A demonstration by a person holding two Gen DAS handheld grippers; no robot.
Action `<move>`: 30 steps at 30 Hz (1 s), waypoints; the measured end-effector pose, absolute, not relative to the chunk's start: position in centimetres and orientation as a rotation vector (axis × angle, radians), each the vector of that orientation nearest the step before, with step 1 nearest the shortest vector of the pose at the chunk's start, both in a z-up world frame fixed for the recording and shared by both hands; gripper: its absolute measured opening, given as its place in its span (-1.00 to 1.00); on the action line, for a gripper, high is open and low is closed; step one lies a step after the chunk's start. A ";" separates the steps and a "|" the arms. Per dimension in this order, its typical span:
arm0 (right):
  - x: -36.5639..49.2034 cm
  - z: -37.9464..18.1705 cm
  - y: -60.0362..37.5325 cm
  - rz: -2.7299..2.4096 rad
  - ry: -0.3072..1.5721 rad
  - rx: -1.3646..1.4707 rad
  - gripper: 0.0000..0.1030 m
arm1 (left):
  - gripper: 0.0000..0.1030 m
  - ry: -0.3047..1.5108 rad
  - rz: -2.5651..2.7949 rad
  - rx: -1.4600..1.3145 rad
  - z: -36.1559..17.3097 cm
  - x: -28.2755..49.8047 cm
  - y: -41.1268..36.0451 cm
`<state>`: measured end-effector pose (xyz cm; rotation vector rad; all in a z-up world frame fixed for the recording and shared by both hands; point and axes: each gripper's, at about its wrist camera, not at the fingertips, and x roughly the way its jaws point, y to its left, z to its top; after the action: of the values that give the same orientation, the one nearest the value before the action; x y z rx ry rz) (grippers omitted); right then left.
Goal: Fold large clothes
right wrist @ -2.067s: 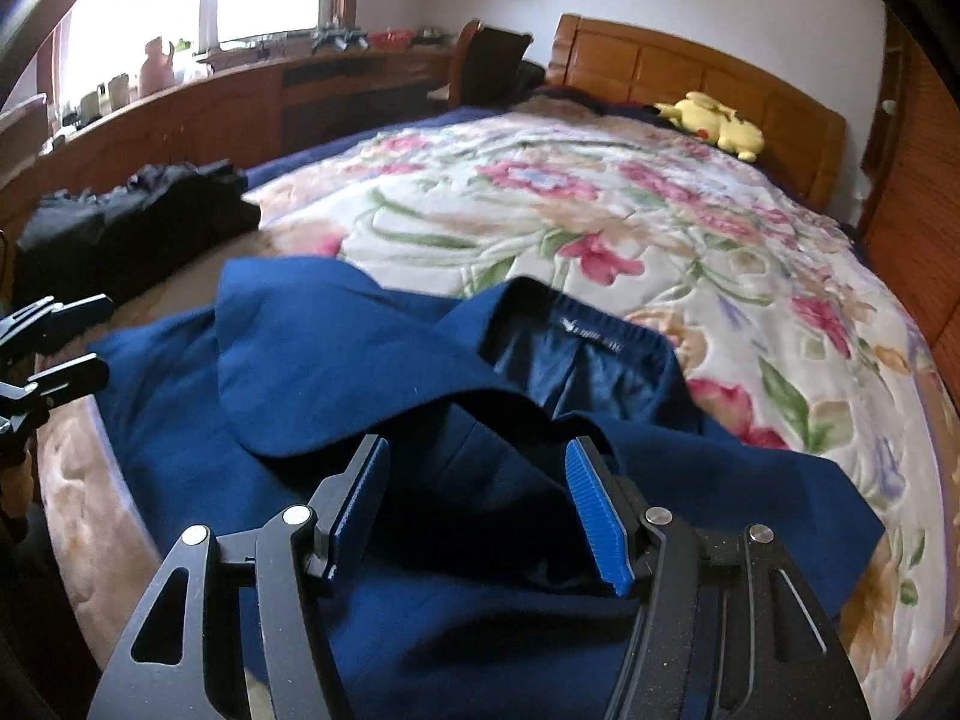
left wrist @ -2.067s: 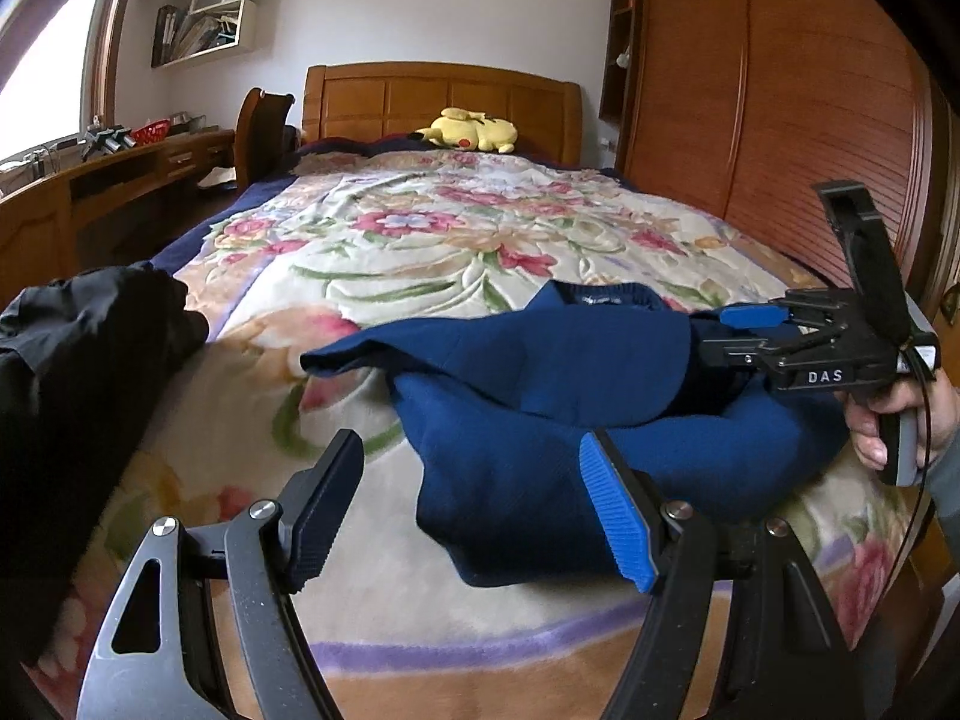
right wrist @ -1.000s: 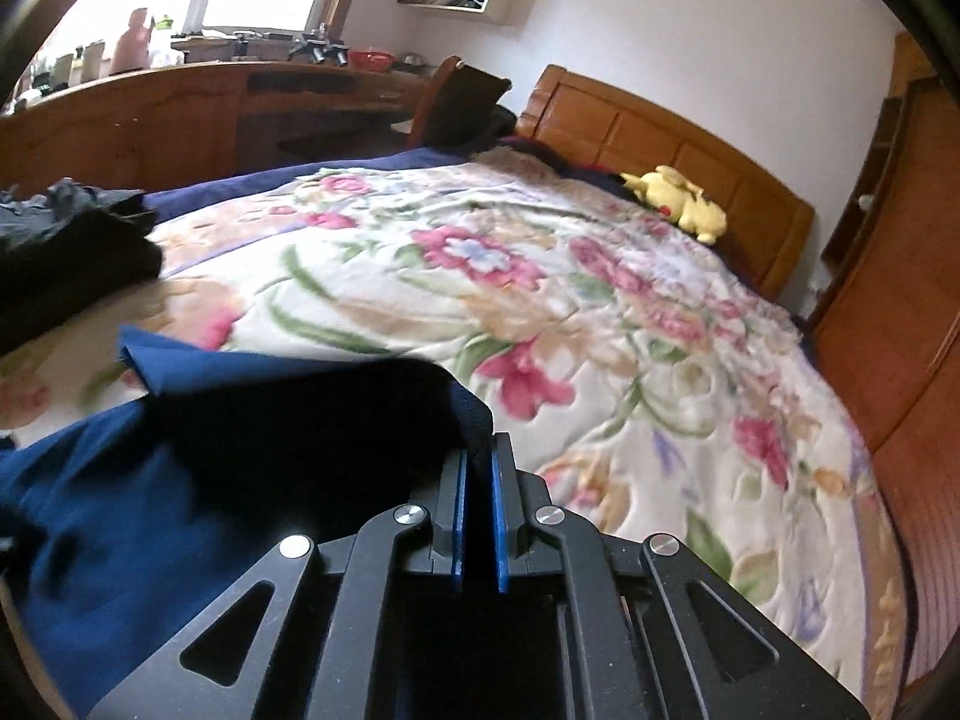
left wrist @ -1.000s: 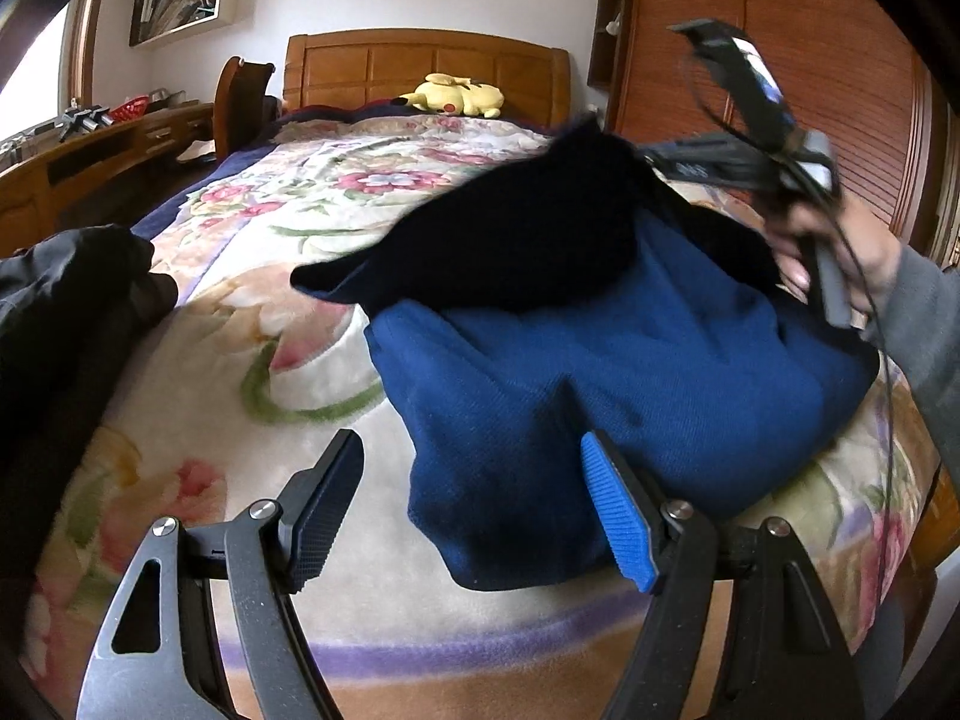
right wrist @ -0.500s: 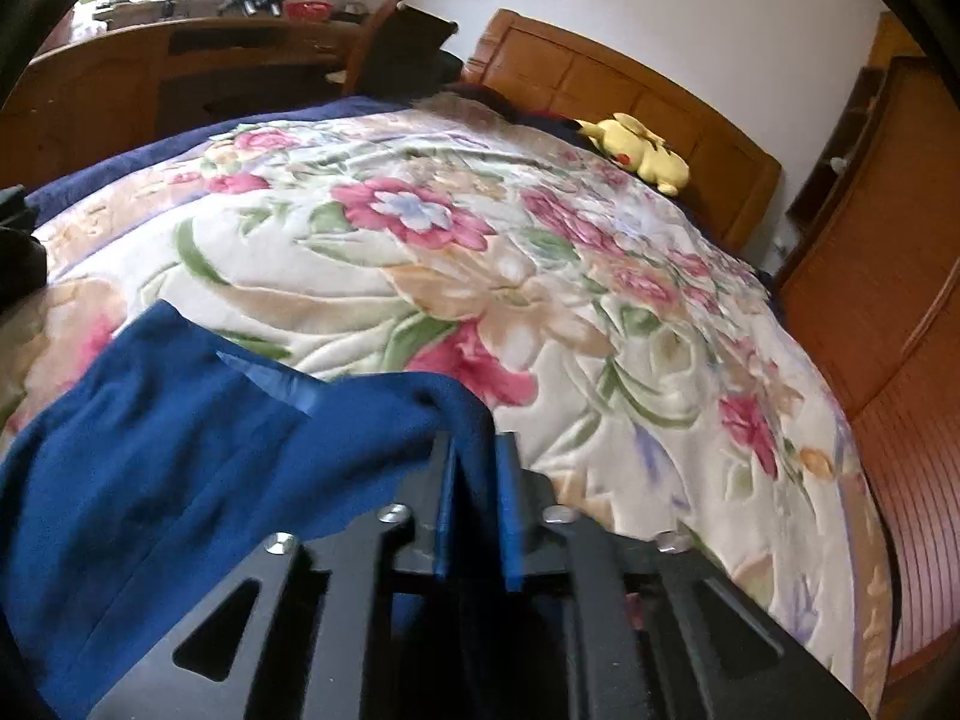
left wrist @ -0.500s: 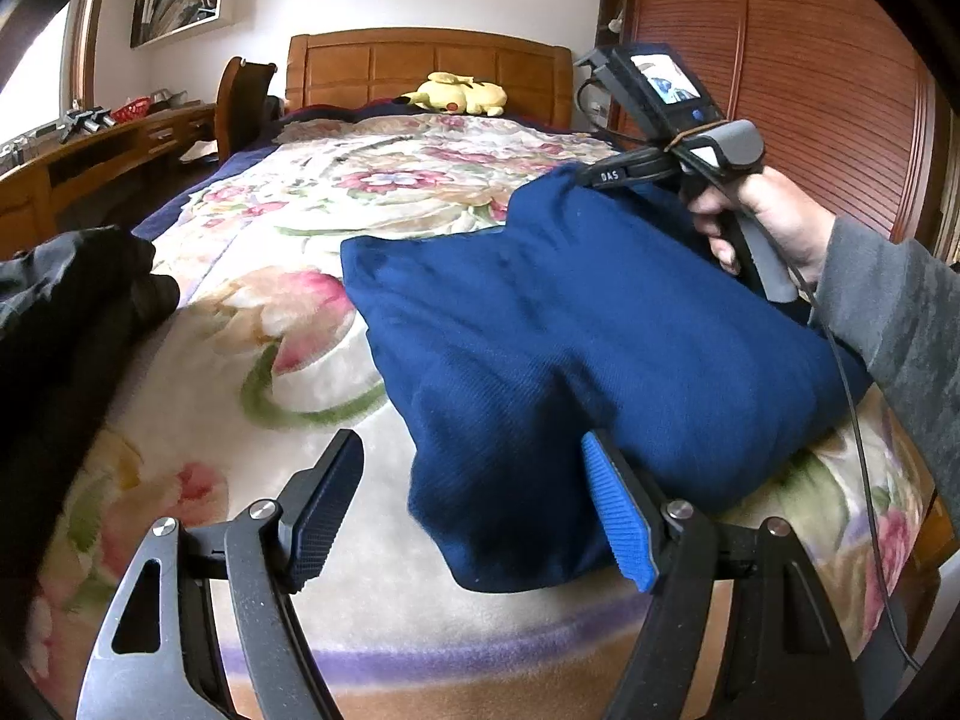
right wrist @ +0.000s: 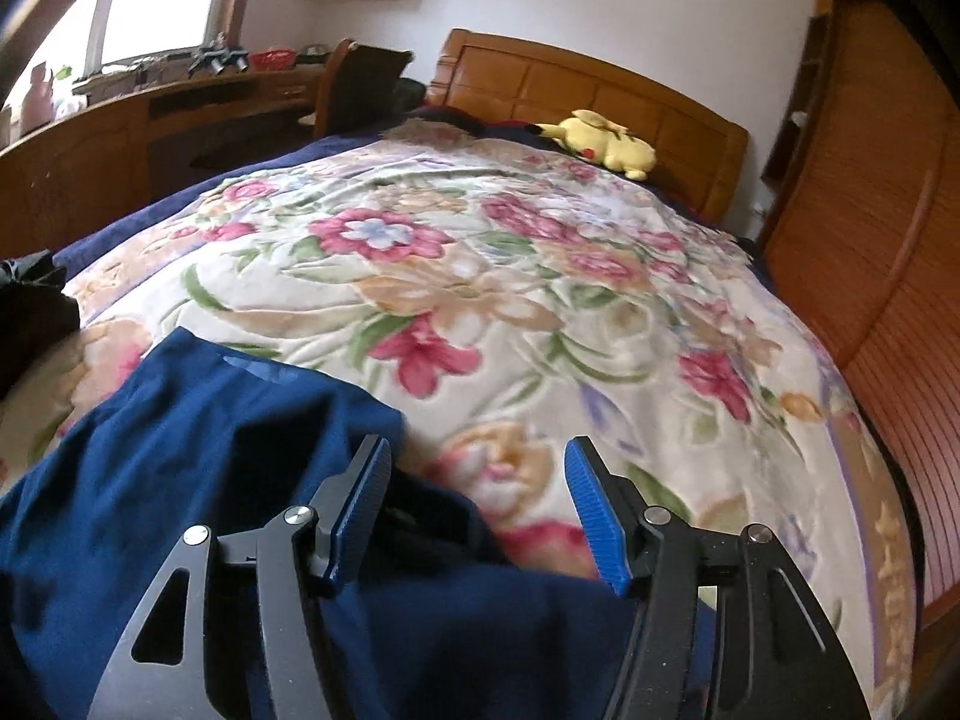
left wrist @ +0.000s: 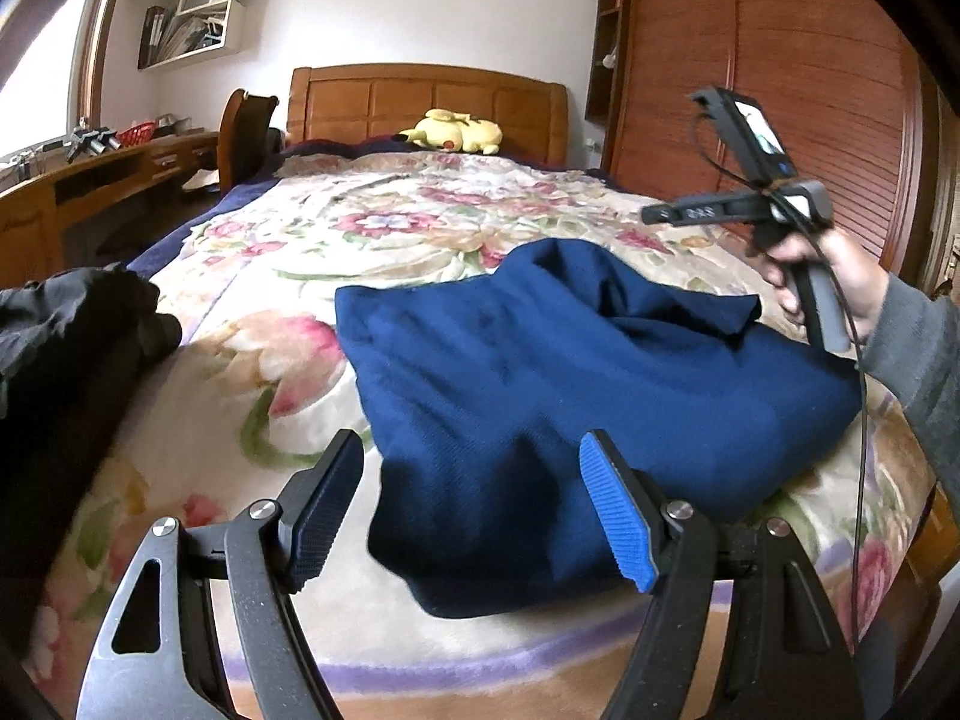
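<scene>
A navy blue garment [left wrist: 540,372] lies partly folded on the floral bed cover [left wrist: 372,228], near the foot of the bed. My left gripper [left wrist: 471,504] is open and empty, hovering just above the garment's near edge. In the right wrist view the garment [right wrist: 180,456] lies at lower left and under the fingers. My right gripper [right wrist: 477,510] is open and empty above the garment's far edge. The right gripper also shows in the left wrist view [left wrist: 651,216], raised above the garment's right side.
A black pile of clothes [left wrist: 66,348] lies at the bed's left edge. A yellow plush toy [left wrist: 453,131] rests by the wooden headboard [left wrist: 420,102]. A wooden desk [right wrist: 150,138] runs along the left wall, a wardrobe [left wrist: 780,90] on the right.
The right gripper, earlier shut on a flap of the garment and carrying it over, has opened and let it go, then risen clear. The garment now lies folded over. The left gripper stayed open.
</scene>
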<state>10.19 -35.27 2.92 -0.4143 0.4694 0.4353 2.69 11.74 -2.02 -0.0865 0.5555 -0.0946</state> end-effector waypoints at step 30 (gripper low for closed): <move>14.0 -0.4 -51.8 0.279 0.762 -0.146 0.22 | 0.47 0.557 -0.134 0.002 -2.6 3.9 6.6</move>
<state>14.04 -51.77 -0.44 -0.1463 0.7622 0.2795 3.92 6.56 -2.62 0.0023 0.5574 -0.1337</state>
